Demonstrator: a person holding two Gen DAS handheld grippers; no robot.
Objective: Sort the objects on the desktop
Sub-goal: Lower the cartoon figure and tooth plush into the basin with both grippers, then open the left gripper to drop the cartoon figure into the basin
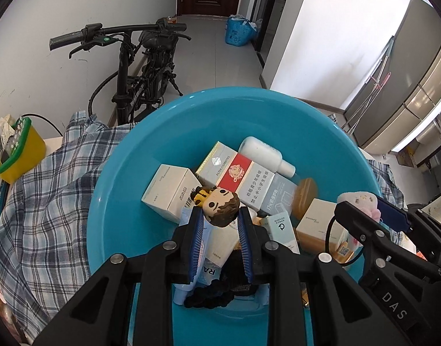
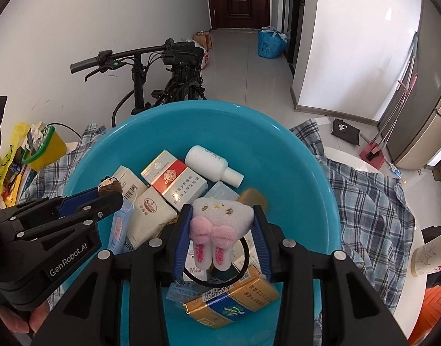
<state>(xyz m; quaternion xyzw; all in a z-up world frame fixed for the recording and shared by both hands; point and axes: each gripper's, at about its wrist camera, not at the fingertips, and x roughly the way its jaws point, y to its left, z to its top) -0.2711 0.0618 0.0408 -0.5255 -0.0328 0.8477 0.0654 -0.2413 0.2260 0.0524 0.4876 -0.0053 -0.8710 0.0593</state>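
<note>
In the lower centre of the left wrist view, the left gripper (image 1: 220,216) pinches a small figurine (image 1: 220,206) with brown hair between its blue pads, and the head of the figurine stands out above the fingertips. In the lower centre of the right wrist view, the right gripper (image 2: 221,216) is pressed onto a plush hair tie (image 2: 220,225), a grey and pink soft toy with a black elastic loop that hangs under it. Both grippers are over a blue basin (image 1: 116,190), which fills the middle of each frame. Inside the basin lie a red and white cigarette pack (image 1: 234,173), a white bottle (image 1: 263,155) at the upper right of the pile, a white box (image 1: 170,191) on the left, and a gold pack (image 2: 232,300) at the bottom of the right view. The basin rests on a plaid cloth (image 1: 47,201). A yellow bucket (image 1: 18,150) stands at the left edge, and a black bicycle (image 1: 142,66) leans by the wall in the upper left.
</note>
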